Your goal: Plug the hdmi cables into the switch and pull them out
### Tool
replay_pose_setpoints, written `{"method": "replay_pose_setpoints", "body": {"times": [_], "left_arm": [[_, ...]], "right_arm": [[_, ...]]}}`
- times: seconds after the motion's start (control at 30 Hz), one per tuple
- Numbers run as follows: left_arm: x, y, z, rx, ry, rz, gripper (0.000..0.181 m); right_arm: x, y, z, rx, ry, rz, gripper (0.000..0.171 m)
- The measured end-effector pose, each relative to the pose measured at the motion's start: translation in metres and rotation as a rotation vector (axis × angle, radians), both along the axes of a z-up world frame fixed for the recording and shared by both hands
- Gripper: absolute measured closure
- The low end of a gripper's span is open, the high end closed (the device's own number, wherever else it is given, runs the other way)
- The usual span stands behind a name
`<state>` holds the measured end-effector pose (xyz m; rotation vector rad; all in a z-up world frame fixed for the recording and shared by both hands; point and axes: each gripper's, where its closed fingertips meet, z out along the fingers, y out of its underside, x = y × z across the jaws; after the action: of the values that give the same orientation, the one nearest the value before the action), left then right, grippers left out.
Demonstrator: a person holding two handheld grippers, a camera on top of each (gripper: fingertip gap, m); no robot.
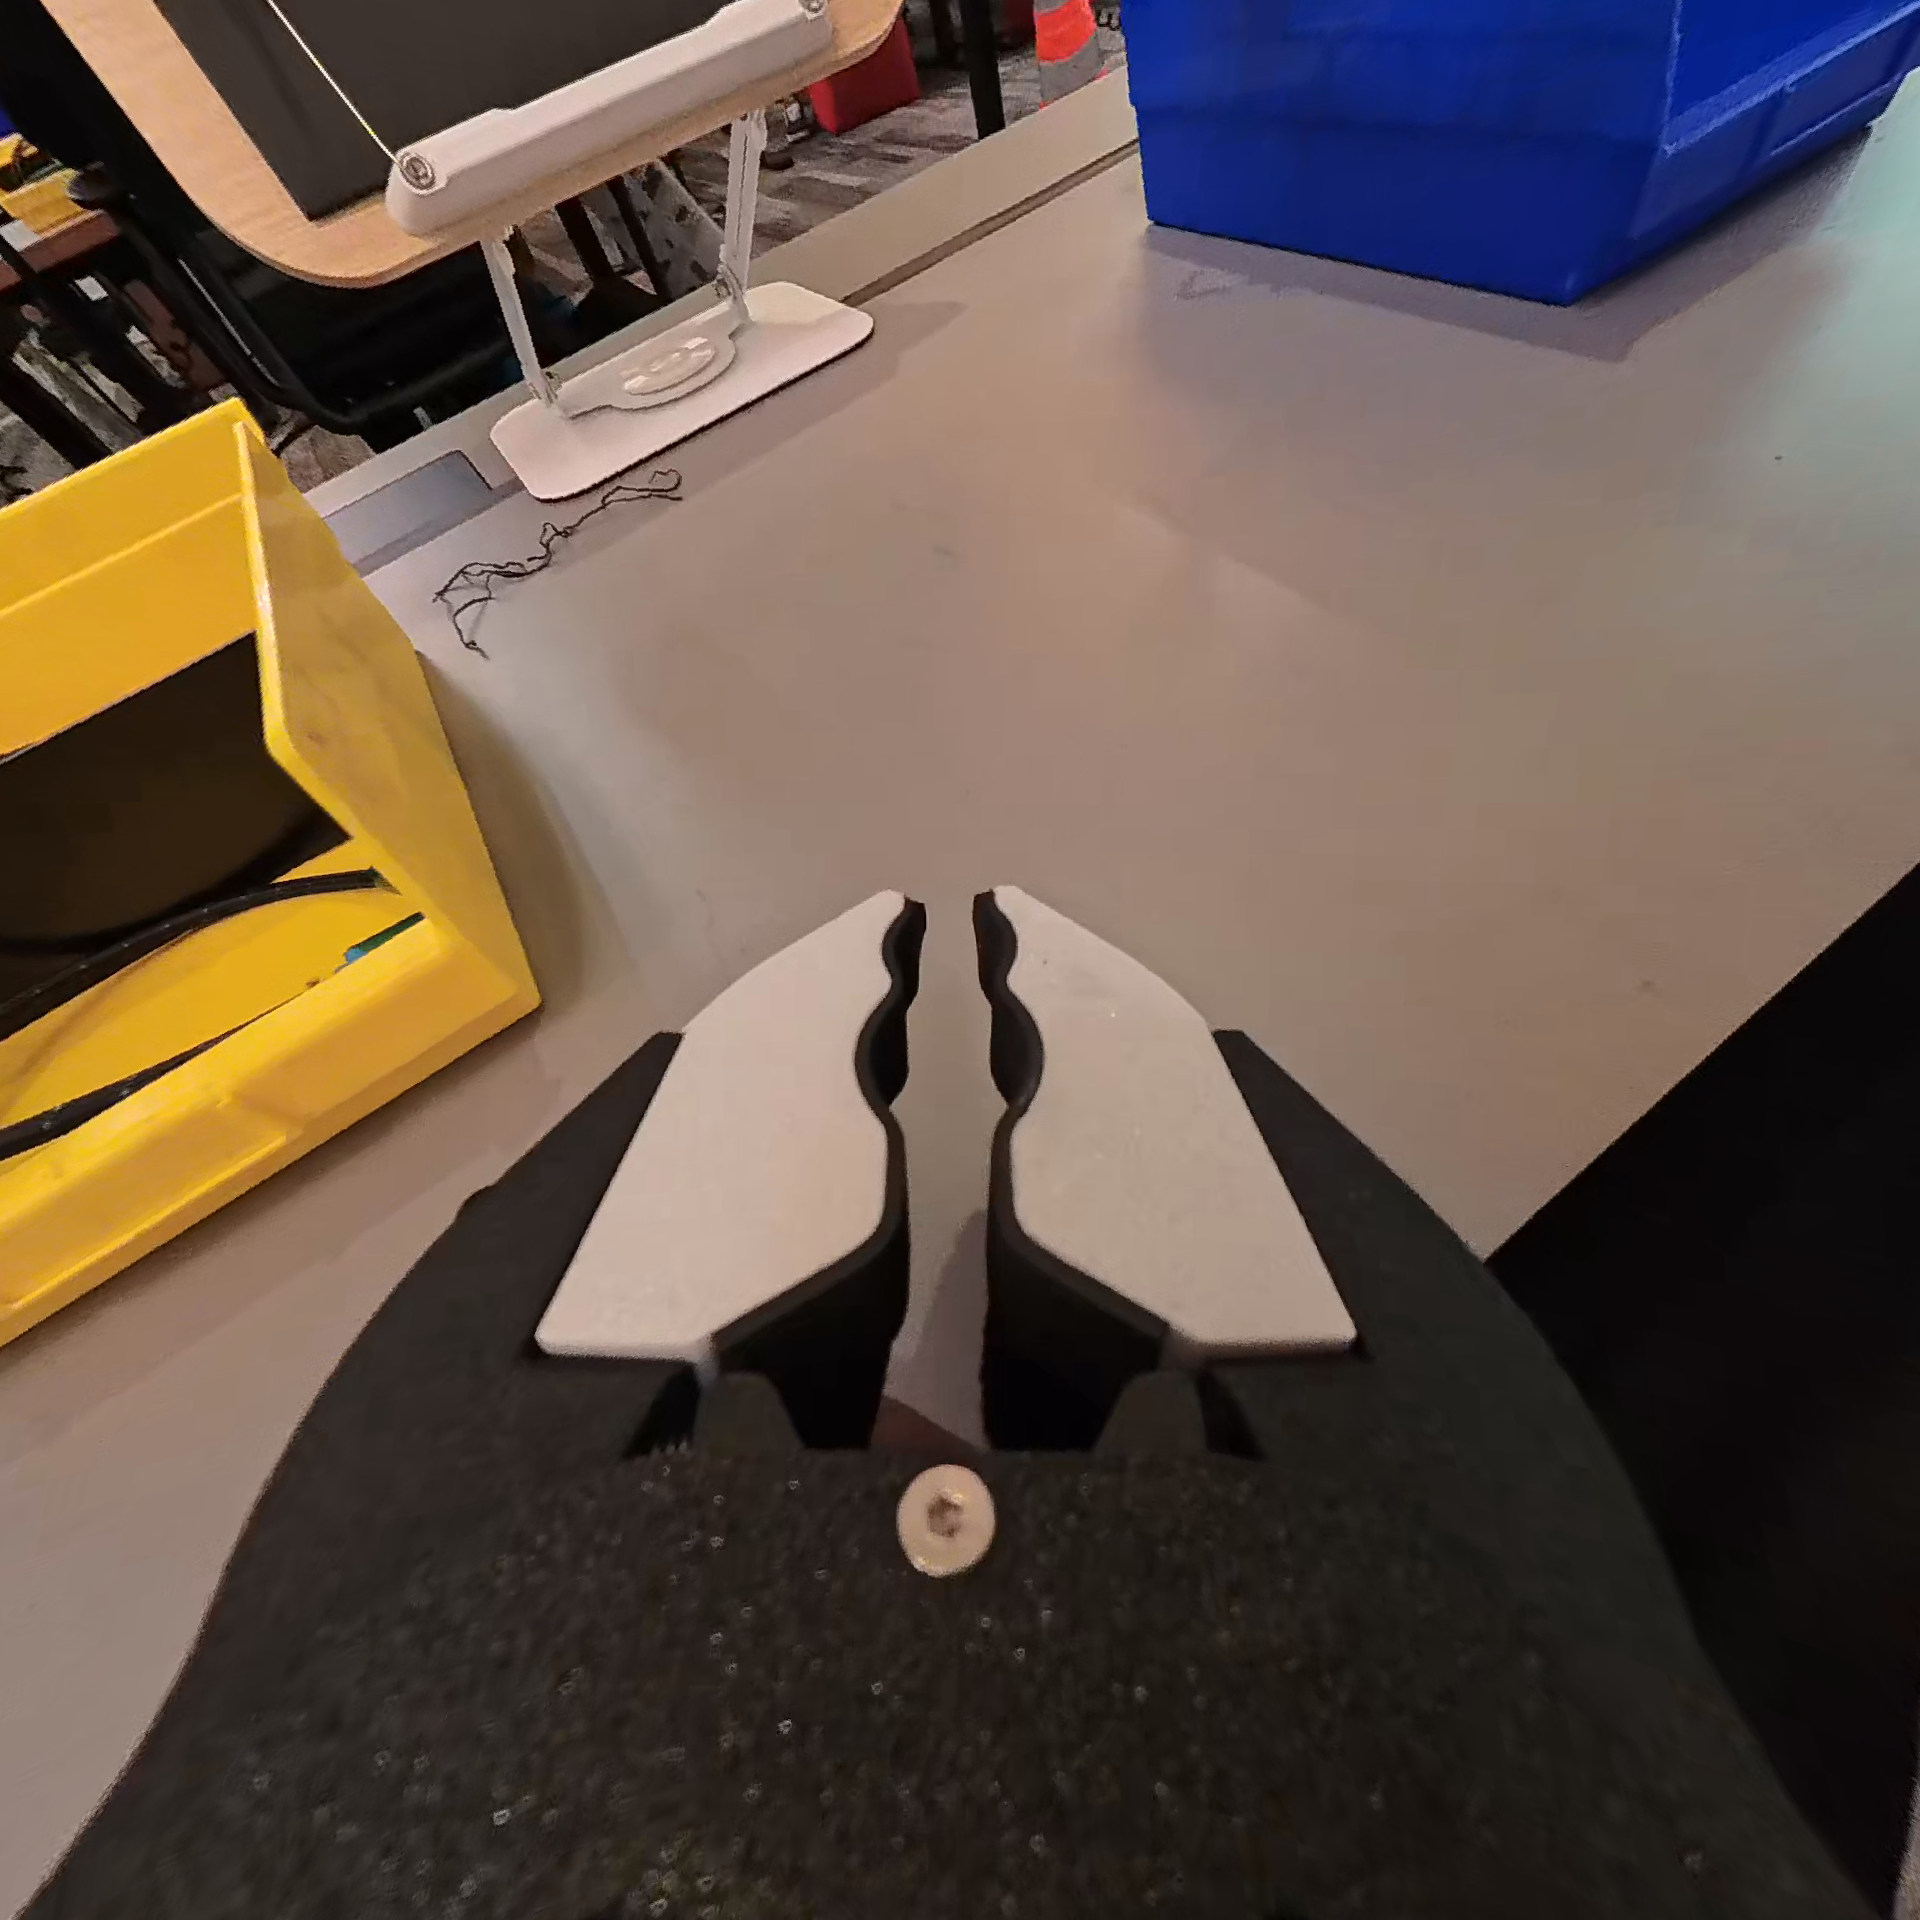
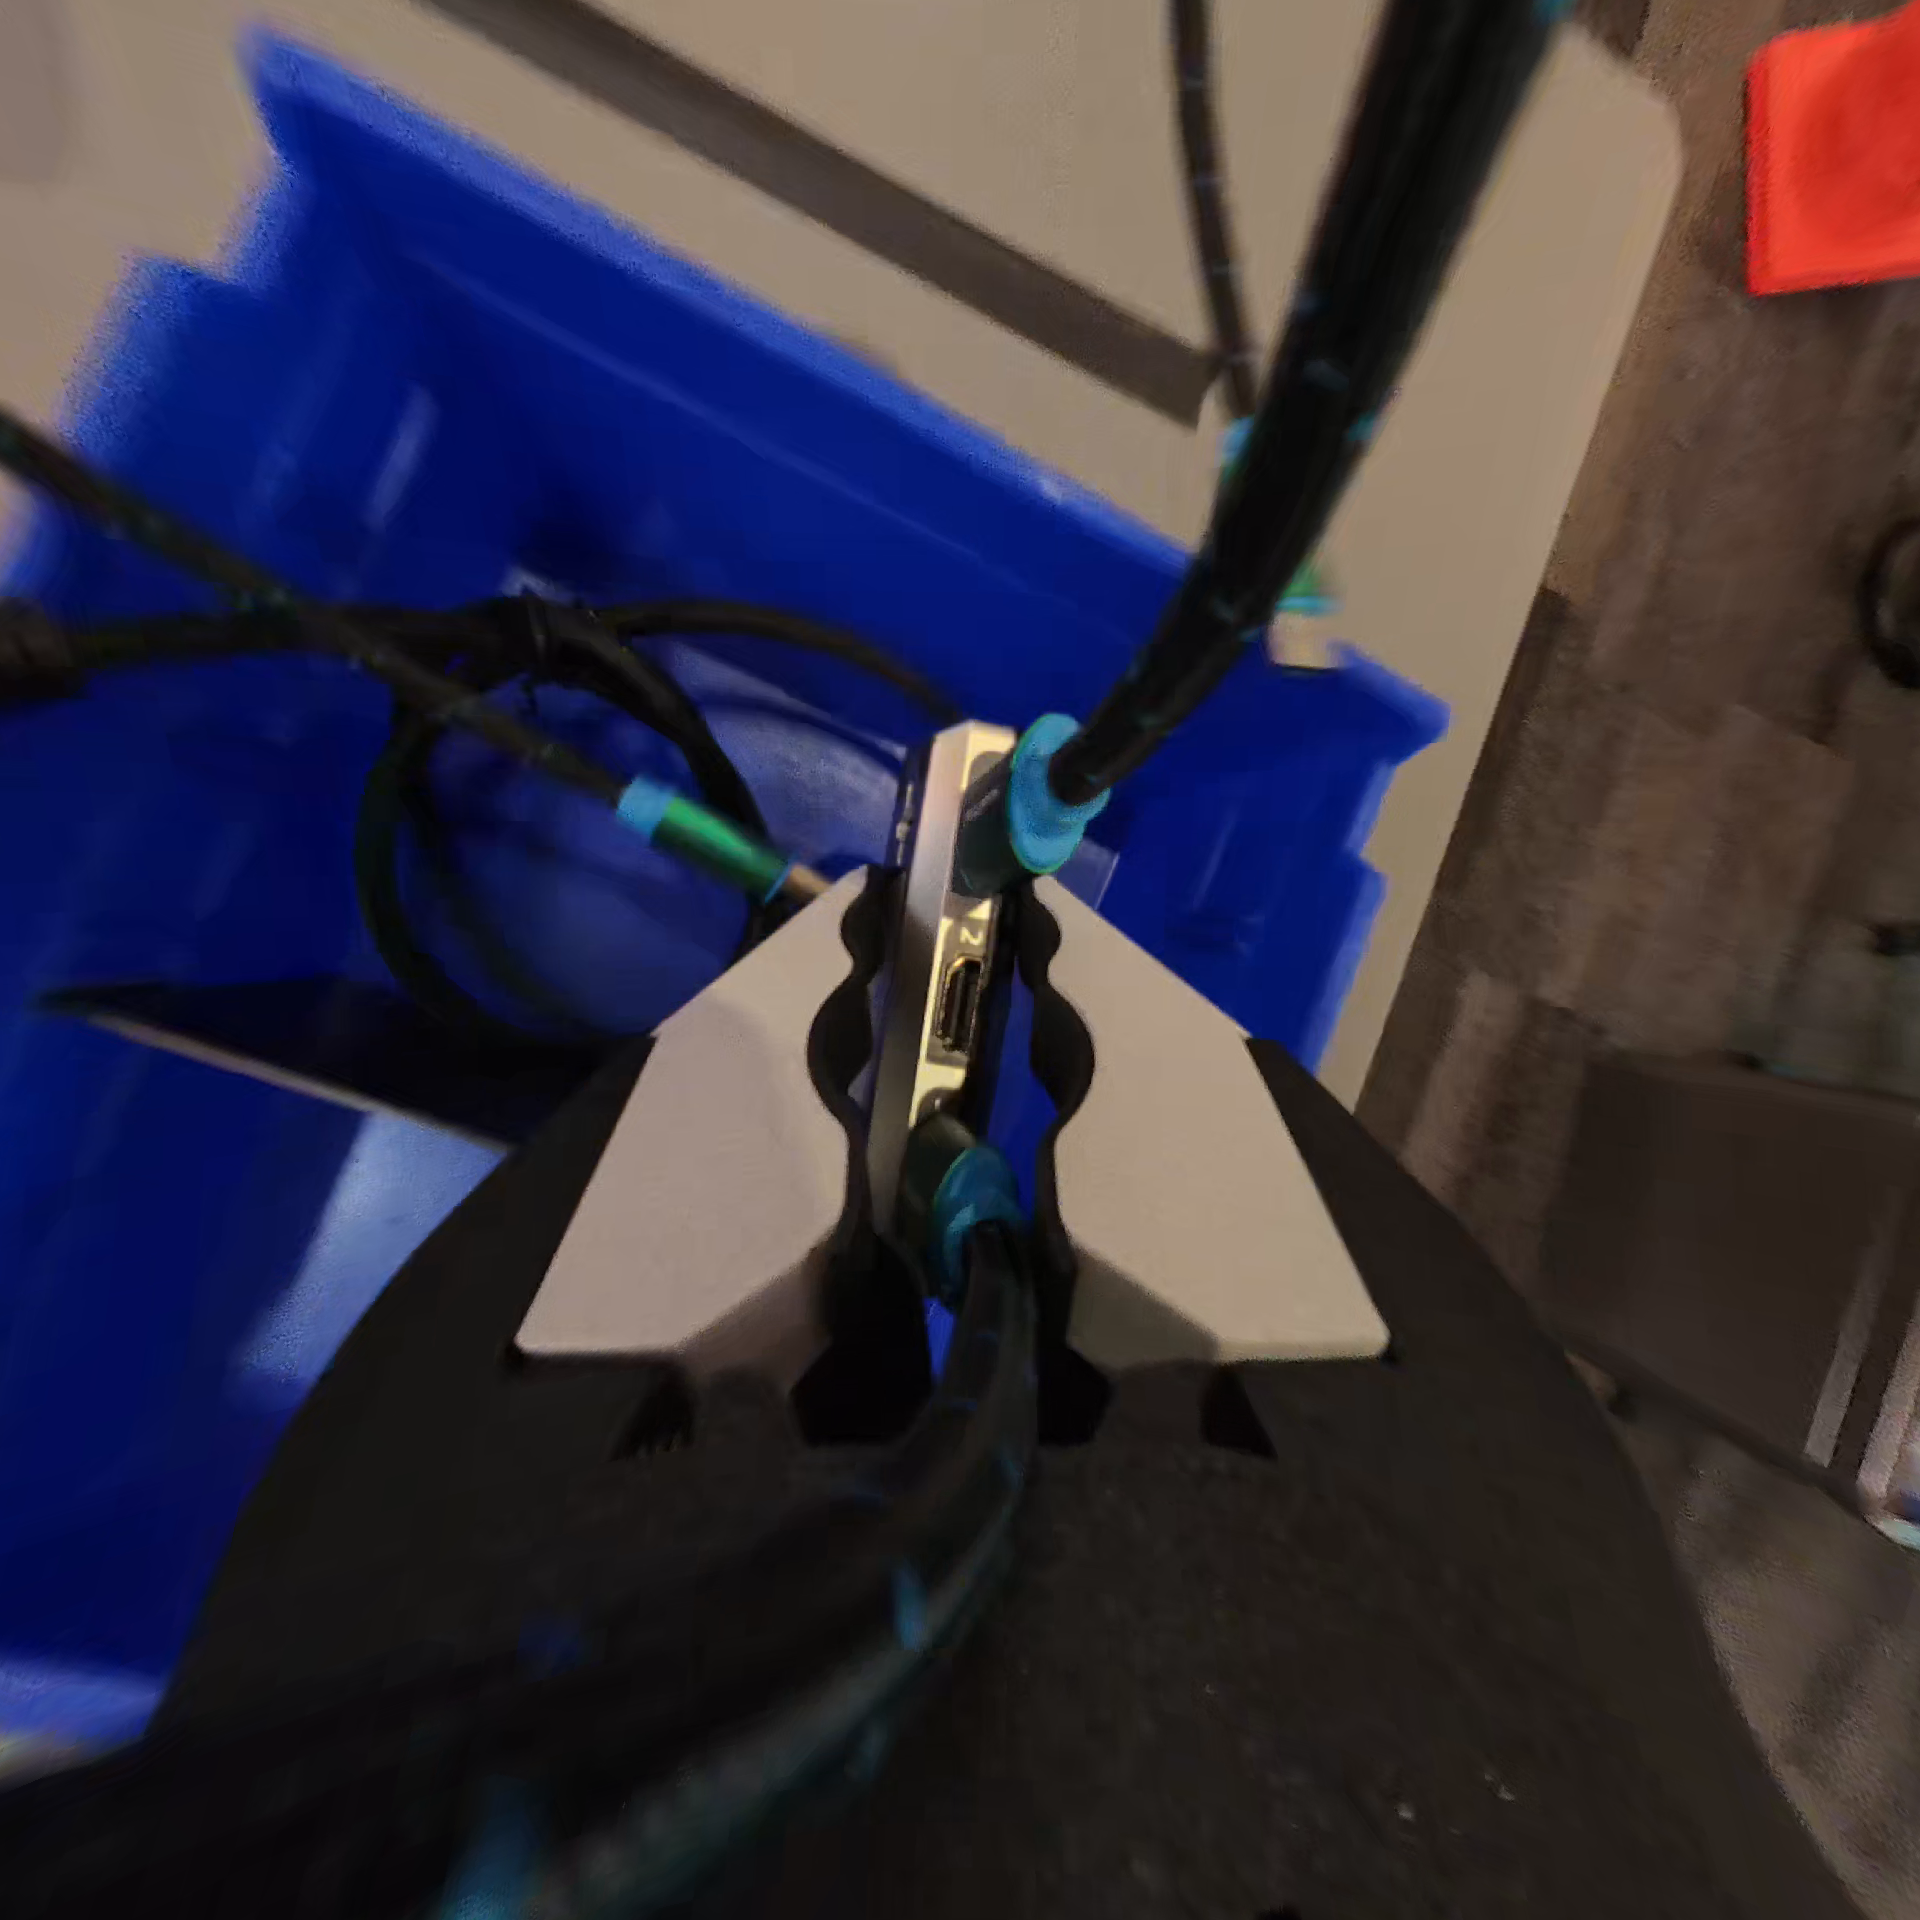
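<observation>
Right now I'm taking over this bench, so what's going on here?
The right tool is clamped on a slim silver switch, held up over the blue bin. Two black braided HDMI cables are plugged into it, one at the far end and one nearest the camera; the port between them is empty. The left tool hovers over the grey table, nearly closed and holding nothing, beside a yellow bin.

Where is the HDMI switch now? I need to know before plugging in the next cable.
In the right wrist view, the switch sits clamped between the right gripper jaws, held above the blue bin, with cables in its outer ports.
</observation>
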<state>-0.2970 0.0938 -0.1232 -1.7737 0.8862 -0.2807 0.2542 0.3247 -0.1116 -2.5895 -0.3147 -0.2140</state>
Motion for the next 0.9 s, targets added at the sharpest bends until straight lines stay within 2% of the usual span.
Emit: {"method": "replay_pose_setpoints", "body": {"times": [0.03,0.1,0.33,0.47,0.5,0.7,0.8,0.9], "left_arm": [[-0.002,0.0,0.0,0.004,0.003,0.003,0.172],[-0.005,0.0,0.001,0.01,0.004,0.01,0.172],[-0.009,-0.001,-0.001,-0.011,-0.012,0.017,0.171],[-0.009,-0.001,-0.003,-0.013,0.004,0.018,0.171],[-0.009,0.0,-0.003,-0.01,0.009,0.021,0.171],[-0.008,0.0,-0.005,-0.025,0.002,0.018,0.17],[-0.011,0.0,-0.003,-0.012,0.002,0.028,0.17],[-0.012,0.002,-0.001,-0.021,-0.02,0.036,0.168]], "right_arm": [[0.004,0.001,-0.012,-0.02,-0.056,-0.016,0.146],[0.006,0.011,-0.011,0.02,-0.049,-0.061,0.147],[0.02,0.015,-0.016,0.004,0.074,-0.183,0.147],[0.031,0.004,-0.017,-0.05,0.096,-0.164,0.127],[0.03,0.002,-0.014,-0.052,0.123,-0.153,0.129],[0.053,-0.017,0.032,0.046,0.005,-0.149,0.12],[0.068,-0.041,0.074,0.156,-0.141,-0.153,0.12],[0.047,-0.079,0.118,0.343,-0.162,-0.138,0.119]]}}
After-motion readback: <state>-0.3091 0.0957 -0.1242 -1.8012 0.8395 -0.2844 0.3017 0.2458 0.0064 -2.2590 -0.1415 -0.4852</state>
